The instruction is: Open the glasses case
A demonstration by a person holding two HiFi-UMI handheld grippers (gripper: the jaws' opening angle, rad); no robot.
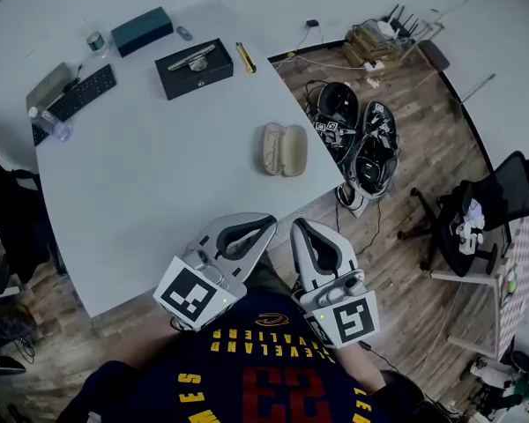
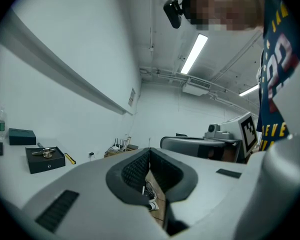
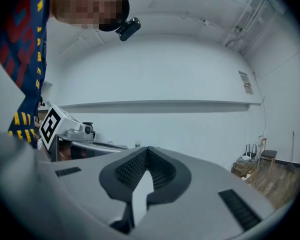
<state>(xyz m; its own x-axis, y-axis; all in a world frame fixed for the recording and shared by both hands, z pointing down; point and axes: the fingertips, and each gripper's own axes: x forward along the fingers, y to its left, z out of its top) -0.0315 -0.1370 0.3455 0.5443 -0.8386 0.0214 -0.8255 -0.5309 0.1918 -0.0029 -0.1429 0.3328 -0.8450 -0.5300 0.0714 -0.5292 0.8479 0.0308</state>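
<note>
A beige glasses case [image 1: 284,149] lies on the white table [image 1: 159,201] near its right edge, its two oval halves spread side by side. Both grippers hover close to the person's chest, off the table's near corner and well short of the case. My left gripper [image 1: 266,222] has its tips touching and holds nothing; in the left gripper view its jaws [image 2: 149,149] meet with nothing between them. My right gripper [image 1: 298,226] is beside it, also shut and empty [image 3: 147,148]. The case is outside both gripper views.
At the table's far side are a black box with a metal object [image 1: 194,67], a teal box [image 1: 142,30], a keyboard [image 1: 84,91], a yellow cutter [image 1: 245,56] and a bottle [image 1: 95,40]. Bags and cables [image 1: 357,135] lie on the wooden floor, by an office chair [image 1: 485,210].
</note>
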